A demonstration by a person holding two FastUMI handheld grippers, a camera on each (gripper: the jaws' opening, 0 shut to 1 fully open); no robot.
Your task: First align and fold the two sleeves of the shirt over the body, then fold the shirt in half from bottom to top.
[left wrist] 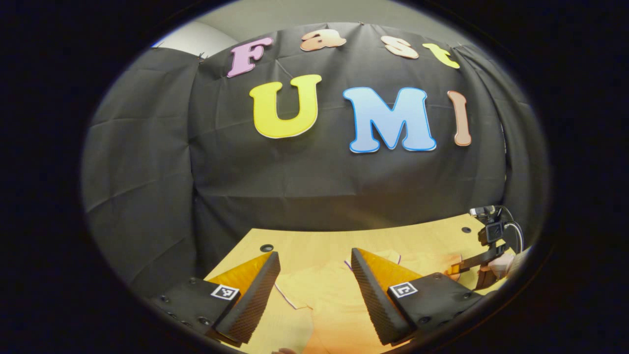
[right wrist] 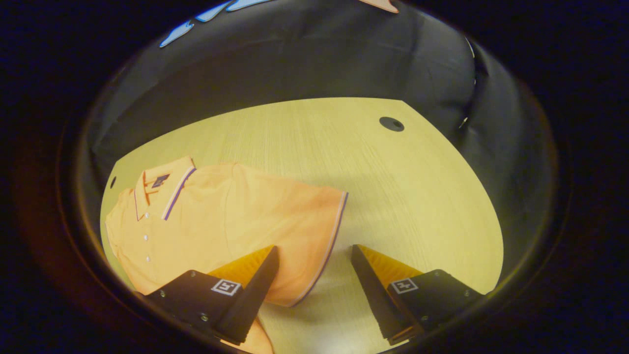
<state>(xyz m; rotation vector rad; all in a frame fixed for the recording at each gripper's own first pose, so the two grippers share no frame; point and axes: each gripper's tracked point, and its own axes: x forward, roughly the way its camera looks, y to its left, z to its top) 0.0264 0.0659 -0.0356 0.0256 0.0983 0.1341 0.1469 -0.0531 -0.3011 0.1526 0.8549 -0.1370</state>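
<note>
An orange polo shirt [right wrist: 221, 216] with a striped collar [right wrist: 169, 189] lies flat on the wooden table [right wrist: 383, 187]. Its sleeve spreads to the right, its trimmed cuff edge [right wrist: 330, 246] running between the fingers of my right gripper [right wrist: 314, 253]. That gripper hovers open over the sleeve, touching nothing. In the left gripper view the shirt [left wrist: 319, 290] lies below my left gripper [left wrist: 314, 260], which is open and empty above the cloth. The other gripper [left wrist: 484, 255] and the hand holding it show at the far right of that view.
The table [left wrist: 314, 243] ends at the black cloth wall [left wrist: 314, 187] close behind. Round cable holes sit near the table's far corners [right wrist: 391, 124] [left wrist: 266, 248]. Bare wood stretches to the right of the sleeve.
</note>
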